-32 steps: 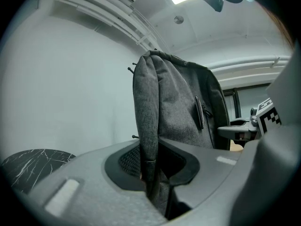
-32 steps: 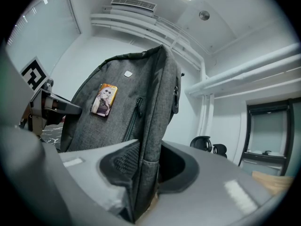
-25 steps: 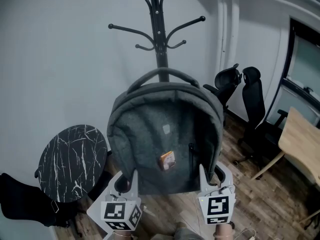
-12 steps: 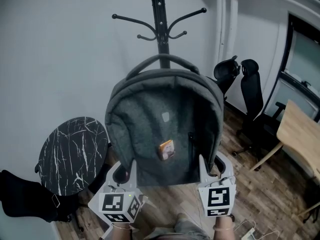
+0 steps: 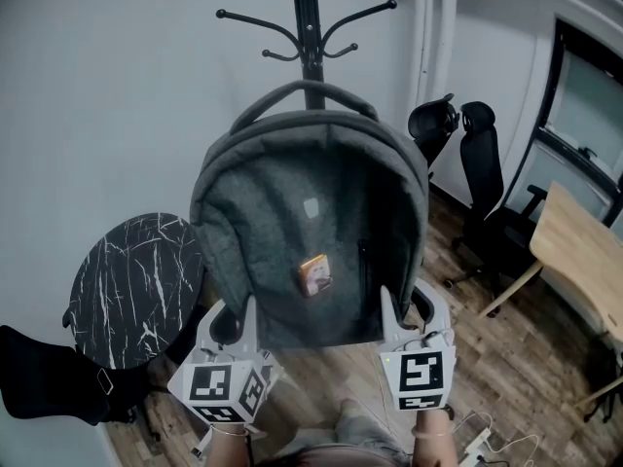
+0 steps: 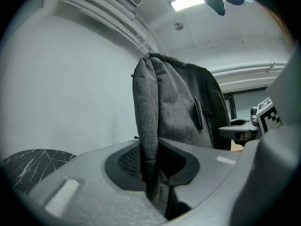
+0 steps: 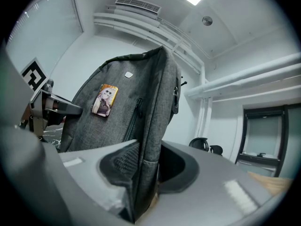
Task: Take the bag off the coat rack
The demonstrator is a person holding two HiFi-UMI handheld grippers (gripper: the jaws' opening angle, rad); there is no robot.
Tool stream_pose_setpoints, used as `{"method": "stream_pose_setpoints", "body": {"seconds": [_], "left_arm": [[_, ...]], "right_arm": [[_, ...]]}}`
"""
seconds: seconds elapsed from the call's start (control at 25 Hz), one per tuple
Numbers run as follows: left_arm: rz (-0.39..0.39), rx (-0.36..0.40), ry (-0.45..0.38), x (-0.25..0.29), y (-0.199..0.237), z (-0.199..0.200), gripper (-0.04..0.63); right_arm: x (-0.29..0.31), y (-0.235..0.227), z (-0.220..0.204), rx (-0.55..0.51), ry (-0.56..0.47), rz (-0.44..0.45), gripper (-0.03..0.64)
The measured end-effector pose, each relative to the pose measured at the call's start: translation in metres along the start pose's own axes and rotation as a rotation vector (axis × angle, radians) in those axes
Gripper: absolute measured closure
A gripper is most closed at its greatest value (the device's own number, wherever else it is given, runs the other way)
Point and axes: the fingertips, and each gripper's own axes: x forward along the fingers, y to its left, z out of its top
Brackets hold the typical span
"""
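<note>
My left claw (image 5: 232, 317) is clenched on the lower left edge of the grey backpack (image 5: 311, 222). In the left gripper view a fold of its fabric is pinched between the pads. My right claw (image 5: 410, 311) is clamped the same way on the lower right edge, with the side seam caught between its pads. Both claws point level, and the backpack stands upright above them, its front panel facing me. A small picture card (image 5: 313, 274) is stuck near the middle of that panel.

The coat rack (image 5: 310, 29) rises at 12 o'clock behind the backpack. The bag's top handle (image 5: 292, 93) arches in front of the pole, below the hooks and touching none of them.

At 8 o'clock from the backpack is a round black marble-patterned surface (image 5: 136, 285). Two black office chairs (image 5: 482, 178) stand at 2 o'clock, and a wooden desk (image 5: 579, 251) is at 3 o'clock. Wood flooring (image 5: 506, 377) lies beneath.
</note>
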Motion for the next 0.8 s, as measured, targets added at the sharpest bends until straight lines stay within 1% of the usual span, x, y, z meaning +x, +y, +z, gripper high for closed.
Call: {"method": "stream_pose_setpoints", "body": {"seconds": [0.36,0.8], "left_arm": [[-0.017,0.011,-0.013,-0.015,-0.003,0.003,0.522],[-0.031,-0.003,-0.005,-0.029,-0.007,-0.004,0.522]], "right_arm": [[-0.018,0.005,0.003,0.006,-0.007,-0.02,0.512],[-0.037,0.012,-0.002,0.005,0.01,-0.044,0.512]]}}
